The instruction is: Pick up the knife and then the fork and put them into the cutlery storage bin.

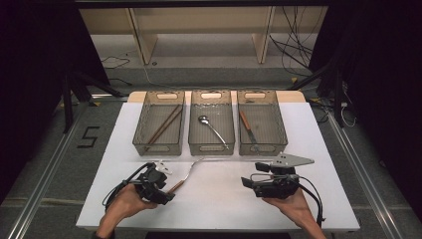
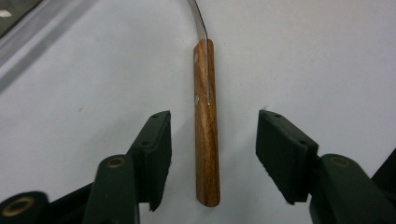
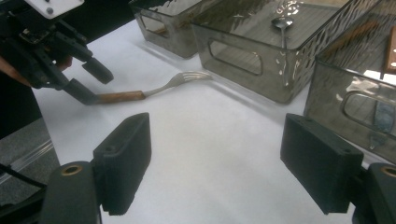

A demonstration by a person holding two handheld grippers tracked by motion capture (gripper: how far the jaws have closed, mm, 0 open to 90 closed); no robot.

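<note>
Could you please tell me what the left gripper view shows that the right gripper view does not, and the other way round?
The left gripper view alone gives a close look at the fork's wooden handle, with its two rivets, lying between the left tool's open jaws, clear of both pads. The right gripper view alone takes in the fork's prongs, the grey bins, the spoon in the middle bin and the right tool's open jaws with nothing between them. Both share the fork and the white table.
</note>
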